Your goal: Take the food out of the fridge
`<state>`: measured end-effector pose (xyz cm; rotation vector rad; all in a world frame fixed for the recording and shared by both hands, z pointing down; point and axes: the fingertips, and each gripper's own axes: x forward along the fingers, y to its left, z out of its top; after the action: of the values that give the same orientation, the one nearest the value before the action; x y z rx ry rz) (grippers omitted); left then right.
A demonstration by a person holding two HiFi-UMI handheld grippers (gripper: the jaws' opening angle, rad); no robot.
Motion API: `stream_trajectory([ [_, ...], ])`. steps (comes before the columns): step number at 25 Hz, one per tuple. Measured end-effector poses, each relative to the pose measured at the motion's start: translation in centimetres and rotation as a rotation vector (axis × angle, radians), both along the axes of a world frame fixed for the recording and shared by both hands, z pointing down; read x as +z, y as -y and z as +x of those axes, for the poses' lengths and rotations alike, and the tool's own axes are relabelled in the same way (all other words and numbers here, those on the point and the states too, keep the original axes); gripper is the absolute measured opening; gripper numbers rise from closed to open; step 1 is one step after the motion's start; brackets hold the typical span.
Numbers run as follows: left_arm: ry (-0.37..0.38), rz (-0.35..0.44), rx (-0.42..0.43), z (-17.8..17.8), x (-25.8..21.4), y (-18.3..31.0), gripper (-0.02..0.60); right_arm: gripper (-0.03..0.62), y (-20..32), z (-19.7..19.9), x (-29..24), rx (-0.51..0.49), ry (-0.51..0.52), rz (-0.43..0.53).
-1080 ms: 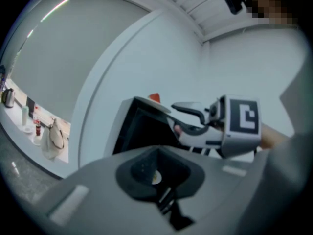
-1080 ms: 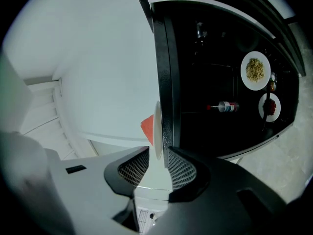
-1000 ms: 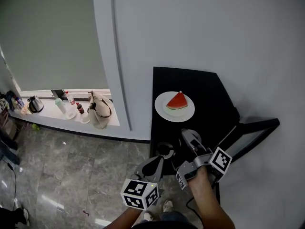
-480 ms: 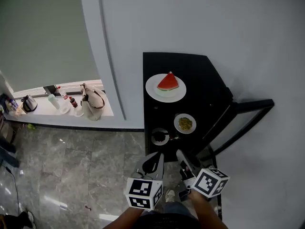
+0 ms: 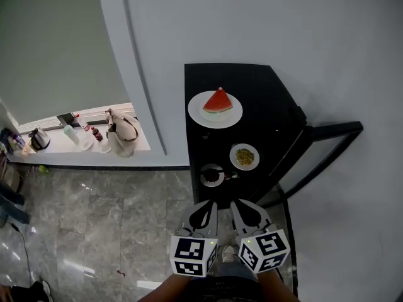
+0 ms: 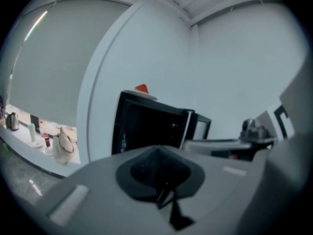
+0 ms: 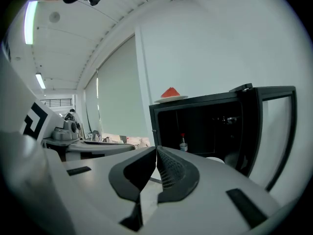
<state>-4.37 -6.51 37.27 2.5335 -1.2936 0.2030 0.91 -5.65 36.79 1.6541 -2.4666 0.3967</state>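
Note:
A black fridge [image 5: 252, 93] stands against the white wall with its door [image 5: 327, 145] swung open to the right. On its top a watermelon slice [image 5: 217, 100] lies on a white plate [image 5: 196, 114]. Below the top's front edge I see a small plate of yellowish food [image 5: 244, 156] and a dark round dish [image 5: 212, 176]. My left gripper [image 5: 203, 216] and right gripper [image 5: 247, 216] hang side by side in front of the fridge, both shut and empty. The right gripper's jaws have just closed on nothing. In the right gripper view the fridge interior [image 7: 215, 126] holds a red-capped bottle [image 7: 183, 143].
A window ledge at the left carries a kettle [image 5: 39, 138], bottles and a beige bag [image 5: 123, 140]. Grey tiled floor [image 5: 94, 225] spreads below it. A white pillar [image 5: 135, 74] stands between ledge and fridge. The open door juts out on the right.
My right gripper has drawn back from the fridge front, rolled over and closed, and now sits beside the left one. The small plate of food has come into view.

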Motion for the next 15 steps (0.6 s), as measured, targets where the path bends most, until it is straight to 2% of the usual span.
stream_trajectory([
  [4, 0.019, 0.001, 0.014, 0.0, 0.3, 0.0, -0.017, 0.005, 0.2, -0.1, -0.1, 0.004, 0.001, 0.001],
  [10, -0.029, -0.007, 0.018, 0.0, 0.3, 0.5, -0.015, 0.005, 0.6, 0.0, 0.4, 0.015, 0.005, -0.007],
  [12, -0.036, -0.008, 0.023, 0.0, 0.4, 0.7, -0.015, 0.005, 0.8, 0.4, 1.0, 0.032, 0.063, -0.026],
  [15, -0.045, -0.009, 0.042, 0.8, 0.8, 1.1, -0.015, 0.005, 1.5, 2.2, 2.6, 0.089, 0.240, -0.062],
])
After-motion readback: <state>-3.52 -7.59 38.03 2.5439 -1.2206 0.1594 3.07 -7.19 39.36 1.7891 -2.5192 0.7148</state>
